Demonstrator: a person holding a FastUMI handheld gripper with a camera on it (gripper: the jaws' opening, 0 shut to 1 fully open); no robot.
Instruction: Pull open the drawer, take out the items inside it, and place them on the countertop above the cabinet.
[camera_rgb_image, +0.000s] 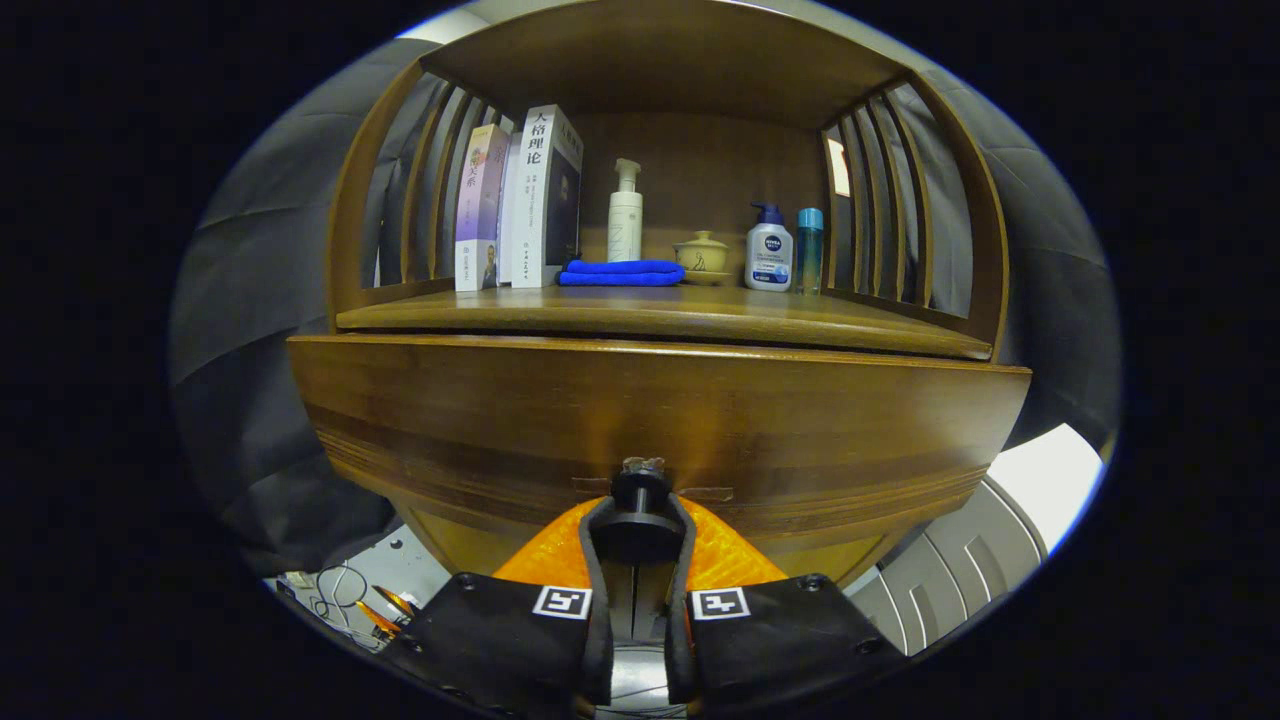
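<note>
At the near face of the wooden cabinet, the drawer knob is being clamped between the nearly closed fingers of the tool. Opening is judged to be underway; a straight pull toward the near side is being called for.

Hand-held gripper level, both fingers closed around the knob.

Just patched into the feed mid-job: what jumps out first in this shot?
The gripper sits right at the wooden drawer front, its fingers closed around the dark drawer knob. Above, on the countertop, a bright blue folded cloth lies between upright books and a white pump bottle.
</note>
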